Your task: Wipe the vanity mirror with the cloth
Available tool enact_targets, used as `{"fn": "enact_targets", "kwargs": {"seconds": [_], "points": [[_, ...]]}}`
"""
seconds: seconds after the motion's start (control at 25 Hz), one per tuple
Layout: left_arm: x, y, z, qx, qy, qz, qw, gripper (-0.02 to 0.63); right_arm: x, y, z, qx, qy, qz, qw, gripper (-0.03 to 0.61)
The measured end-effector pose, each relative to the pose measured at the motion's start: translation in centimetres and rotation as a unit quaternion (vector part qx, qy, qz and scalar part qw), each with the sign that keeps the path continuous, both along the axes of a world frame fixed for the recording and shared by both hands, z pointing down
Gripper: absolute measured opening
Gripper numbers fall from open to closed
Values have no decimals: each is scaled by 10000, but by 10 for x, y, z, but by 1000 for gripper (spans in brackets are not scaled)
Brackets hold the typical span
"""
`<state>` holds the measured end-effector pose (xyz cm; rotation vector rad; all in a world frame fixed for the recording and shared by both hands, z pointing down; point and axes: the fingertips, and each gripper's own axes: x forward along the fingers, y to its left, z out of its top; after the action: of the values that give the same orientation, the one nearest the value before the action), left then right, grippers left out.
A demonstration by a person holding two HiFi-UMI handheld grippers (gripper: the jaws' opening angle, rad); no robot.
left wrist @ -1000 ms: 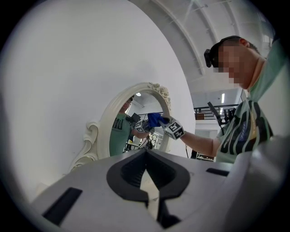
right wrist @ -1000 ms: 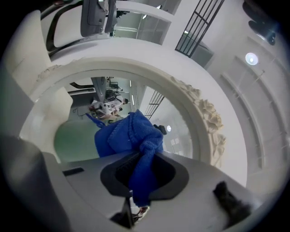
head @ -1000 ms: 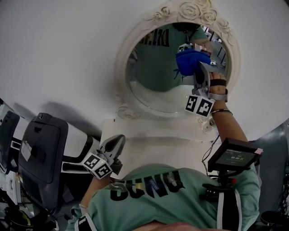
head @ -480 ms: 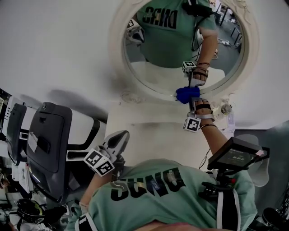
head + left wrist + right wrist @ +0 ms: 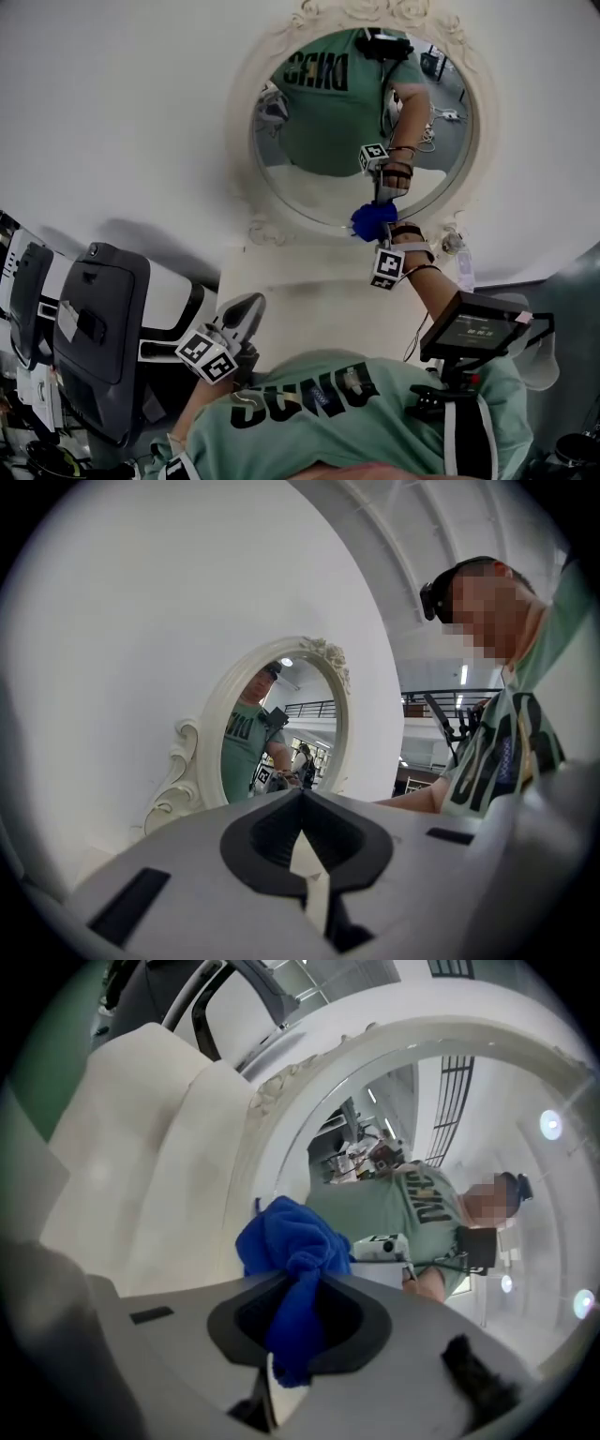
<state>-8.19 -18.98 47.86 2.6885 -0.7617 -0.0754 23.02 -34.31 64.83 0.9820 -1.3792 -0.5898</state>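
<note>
Cloth (image 5: 373, 221) lower now; mirror (image 5: 314, 183) contact unclear

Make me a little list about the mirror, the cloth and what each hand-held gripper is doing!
Mirror: oval vanity mirror with a white carved frame, on a white wall
Cloth: blue cloth, bunched, at the glass's lower edge, apparently touching it
Right hand-held gripper: shut on the cloth, at the mirror
Left hand-held gripper: shut, nothing in it, held low near the person's green shirt, away from the mirror
</note>
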Motion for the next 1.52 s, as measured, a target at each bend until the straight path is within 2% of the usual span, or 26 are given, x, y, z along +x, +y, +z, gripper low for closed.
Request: {"fn": "enact_targets", "kwargs": {"seconds": [0.08, 0.2, 0.28, 0.4, 0.52, 0.6, 0.84, 0.92, 1.04, 1.28, 1.4, 1.52], "points": [[0, -4, -6, 135, 95, 1, 9999, 9, -3, -1, -44, 451, -60, -130, 9989, 51], [3, -2, -22, 324, 245, 54, 9992, 9, 0, 5, -166, 1566, -24, -255, 9873, 51], [8, 1, -33, 436, 348, 118, 9984, 9, 3, 14, -263, 2407, -22, -330, 9700, 51], [16, -5, -44, 573, 476, 150, 9971, 9, 11, 21, -391, 3537, 86, -356, 9347, 51], [12, -8, -45, 574, 513, 98, 9970, 9, 22, 22, -468, 4221, 360, -145, 9057, 51], [9, -7, -45, 581, 519, 65, 9969, 9, 30, 23, -495, 4457, 540, 54, 8935, 51], [6, -6, -46, 568, 560, 18, 9968, 9, 41, 7, -506, 4529, 990, 378, 8852, 52], [3, -7, -46, 568, 545, 2, 9969, 9, 41, 7, -506, 4624, 997, 399, 8801, 52], [-2, -9, -46, 548, 525, -12, 9971, 9, 39, 9, -508, 4654, 909, 382, 8796, 52], [12, -9, -41, 472, 449, 127, 9978, 9, 44, 10, -496, 4507, 538, 379, 8902, 51], [17, -7, -35, 367, 411, 175, 9983, 9, 47, 10, -457, 4311, 572, 362, 8998, 51], [19, -6, -30, 283, 341, 173, 9989, 9, 50, 12, -394, 3949, 572, 333, 9163, 51]]}}
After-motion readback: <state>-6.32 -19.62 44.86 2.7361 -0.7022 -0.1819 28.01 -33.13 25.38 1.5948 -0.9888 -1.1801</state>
